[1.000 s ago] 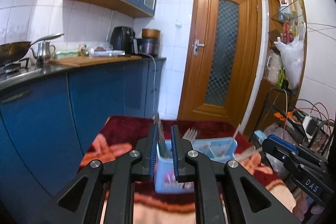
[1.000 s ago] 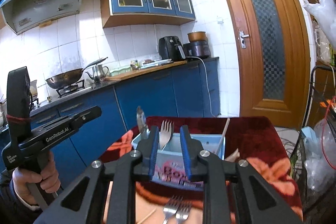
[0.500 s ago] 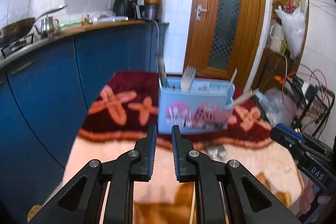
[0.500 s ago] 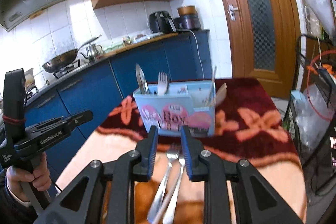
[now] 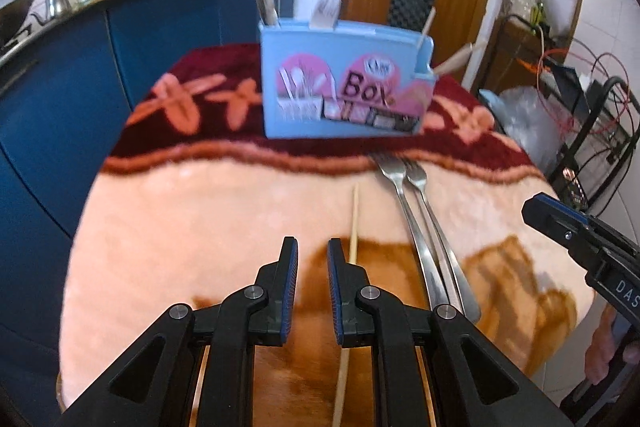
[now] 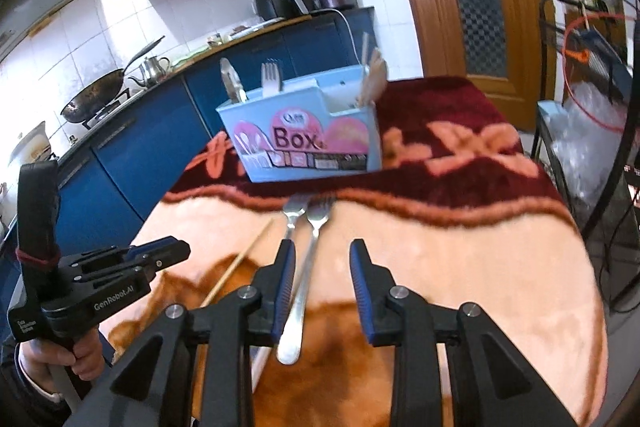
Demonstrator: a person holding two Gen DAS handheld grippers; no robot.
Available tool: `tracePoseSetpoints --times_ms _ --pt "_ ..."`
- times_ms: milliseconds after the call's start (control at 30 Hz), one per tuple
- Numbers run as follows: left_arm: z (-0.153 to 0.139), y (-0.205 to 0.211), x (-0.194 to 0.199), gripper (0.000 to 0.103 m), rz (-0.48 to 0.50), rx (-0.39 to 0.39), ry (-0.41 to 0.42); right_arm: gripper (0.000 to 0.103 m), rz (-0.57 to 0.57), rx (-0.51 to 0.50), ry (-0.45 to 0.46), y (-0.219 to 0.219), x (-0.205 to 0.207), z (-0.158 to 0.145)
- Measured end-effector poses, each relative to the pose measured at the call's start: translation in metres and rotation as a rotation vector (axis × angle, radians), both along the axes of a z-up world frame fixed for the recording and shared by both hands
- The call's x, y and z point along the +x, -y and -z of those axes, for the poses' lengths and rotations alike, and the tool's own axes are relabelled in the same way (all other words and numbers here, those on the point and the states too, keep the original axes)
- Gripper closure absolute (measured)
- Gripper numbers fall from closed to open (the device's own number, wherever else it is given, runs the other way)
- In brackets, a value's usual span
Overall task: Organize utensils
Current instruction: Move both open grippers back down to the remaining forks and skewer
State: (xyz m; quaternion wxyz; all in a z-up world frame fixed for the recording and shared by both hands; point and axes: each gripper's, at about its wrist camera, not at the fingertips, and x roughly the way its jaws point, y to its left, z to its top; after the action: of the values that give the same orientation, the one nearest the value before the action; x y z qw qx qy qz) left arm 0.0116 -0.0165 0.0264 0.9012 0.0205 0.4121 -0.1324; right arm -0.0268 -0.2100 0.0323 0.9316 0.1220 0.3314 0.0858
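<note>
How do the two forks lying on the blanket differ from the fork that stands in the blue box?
The two forks on the blanket lie flat, side by side, while the fork in the blue box stands upright with its tines up. The lying forks show their whole length; of the boxed fork only the head shows above the blue box. The lying forks are in front of the box, not in it. All look like plain metal forks.

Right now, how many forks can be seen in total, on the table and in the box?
3. Two forks lie side by side on the blanket in front of the blue box: one on the left, one on the right. A third stands in the box. Others may be hidden inside.
</note>
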Motion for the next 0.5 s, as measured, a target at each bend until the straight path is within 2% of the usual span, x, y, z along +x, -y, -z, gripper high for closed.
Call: tracePoseSetpoints --times_ms 500 --pt "0.023 0.021 0.013 0.088 0.068 0.008 -0.100 0.071 0.047 0.057 -0.110 0.021 0.005 0.037"
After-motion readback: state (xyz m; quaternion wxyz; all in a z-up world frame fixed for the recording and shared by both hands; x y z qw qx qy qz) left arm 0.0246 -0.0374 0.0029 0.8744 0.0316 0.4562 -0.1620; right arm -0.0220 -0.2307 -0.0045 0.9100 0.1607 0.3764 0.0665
